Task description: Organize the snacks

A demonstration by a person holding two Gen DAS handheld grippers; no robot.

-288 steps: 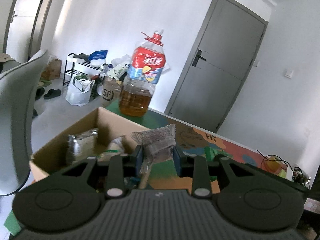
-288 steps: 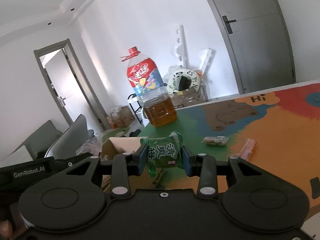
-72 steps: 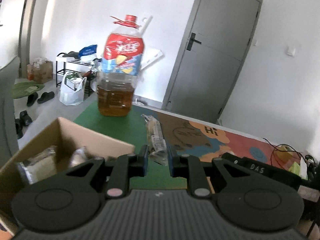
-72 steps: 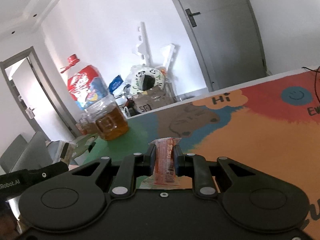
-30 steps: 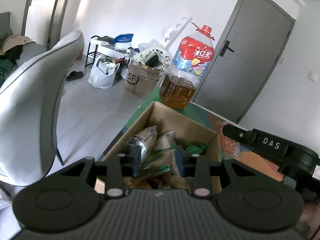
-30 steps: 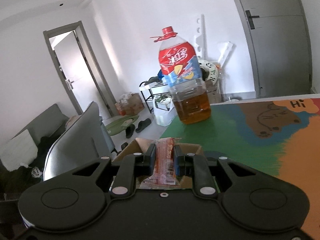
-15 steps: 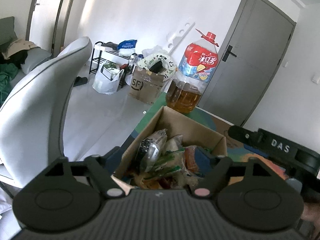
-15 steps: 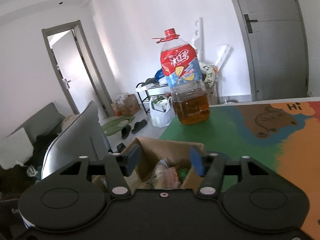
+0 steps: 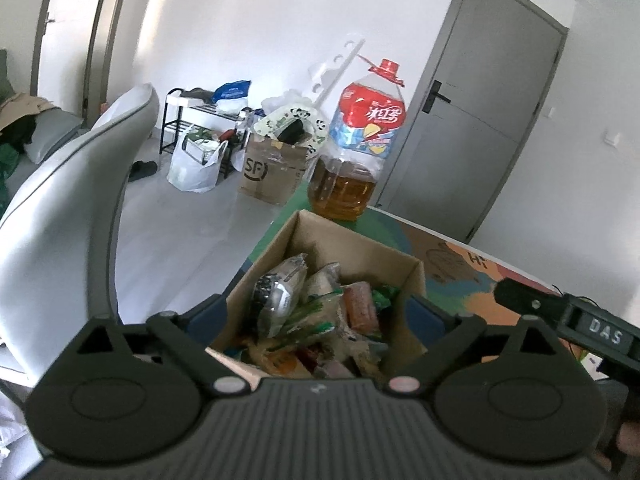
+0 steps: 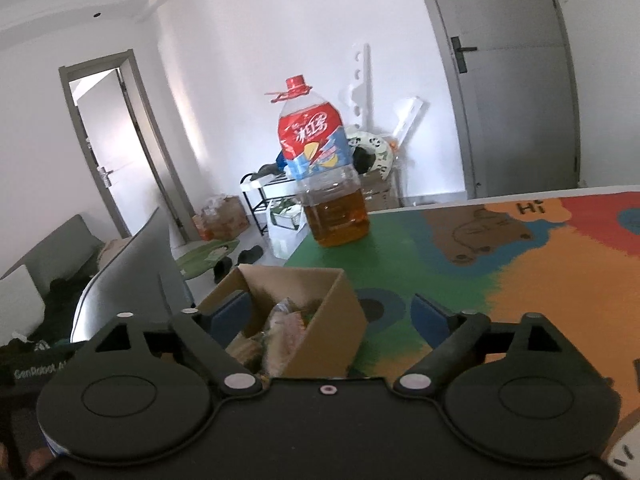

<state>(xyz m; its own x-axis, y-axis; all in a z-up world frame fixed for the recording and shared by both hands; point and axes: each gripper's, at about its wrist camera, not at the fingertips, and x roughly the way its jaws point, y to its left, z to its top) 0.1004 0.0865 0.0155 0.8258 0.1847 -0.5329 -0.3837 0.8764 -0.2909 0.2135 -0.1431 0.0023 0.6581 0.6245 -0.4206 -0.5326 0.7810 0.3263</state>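
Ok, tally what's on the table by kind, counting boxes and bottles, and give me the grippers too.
Cardboard box of snacks: 1
Oil bottle: 1
Grippers, left gripper and right gripper, both open and empty: 2
Total: 4

Setting: a lived-in home — an entry or living area. Evidence: grey interior door (image 9: 476,136) with lever handle; a second doorway (image 10: 108,148) standing open; a low shoe rack (image 9: 192,120) against the white wall, with slippers (image 10: 236,260) on the grey floor nearby. A plastic shopping bag (image 9: 196,168) and a delivery carton (image 9: 272,176) sit beside the rack. Grey sofa (image 10: 48,256) at left. Large cooking-oil bottle (image 10: 324,184) stands at the far edge of a surface (image 10: 560,264) covered by a cartoon-print mat — domestic, not lab.
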